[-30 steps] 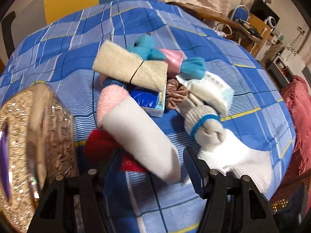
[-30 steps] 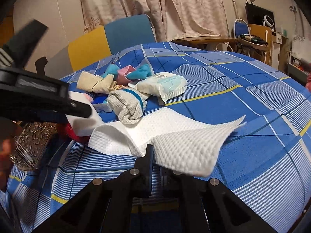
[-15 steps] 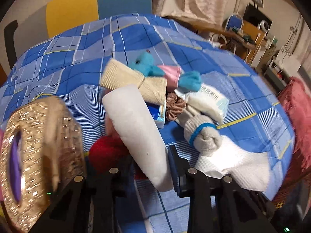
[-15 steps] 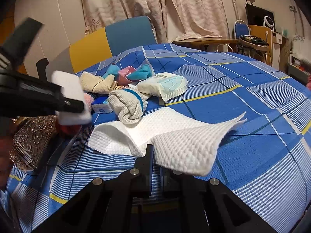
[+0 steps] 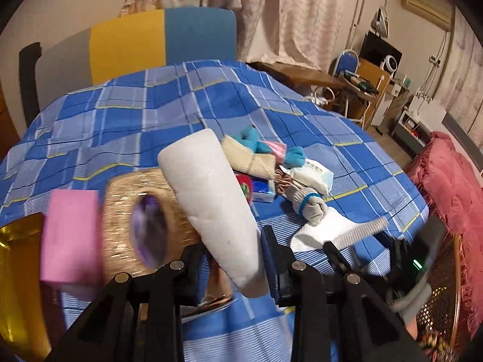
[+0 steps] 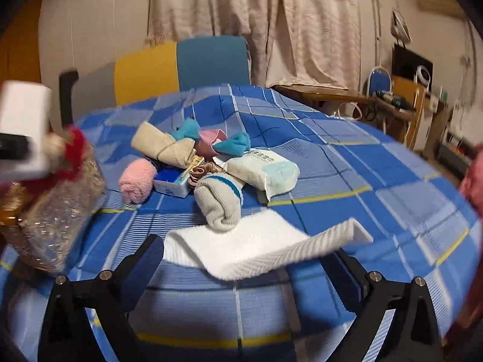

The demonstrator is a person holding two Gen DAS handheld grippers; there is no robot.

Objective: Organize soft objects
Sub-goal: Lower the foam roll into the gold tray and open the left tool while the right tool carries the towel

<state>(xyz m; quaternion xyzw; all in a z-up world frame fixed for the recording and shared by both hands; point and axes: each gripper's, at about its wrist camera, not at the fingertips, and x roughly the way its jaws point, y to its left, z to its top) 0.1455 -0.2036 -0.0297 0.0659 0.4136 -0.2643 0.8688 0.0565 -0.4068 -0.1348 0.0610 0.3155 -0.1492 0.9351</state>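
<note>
Bed (image 5: 126, 120) | left tongs (image 5: 235, 259) grip one sponge (image 5: 211, 199) | right tongs (image 6: 250, 259) opening, one cloth (image 6: 241, 247) between

A blue checked cloth (image 6: 347, 163) with thin yellow lines covers the desk in the middle of both views. Behind it, at the upper centre, stands a chair back (image 5: 163, 42) in grey, yellow and blue. Beige patterned curtains (image 6: 256, 24) hang over the pale wall (image 6: 90, 24). At the right there is a wooden side table (image 5: 305, 75), a small blue chair (image 5: 348, 63) and a dark screen (image 5: 382, 49). A red frilled cushion (image 5: 446, 181) lies at the right edge. The light is warm and dim.
</note>
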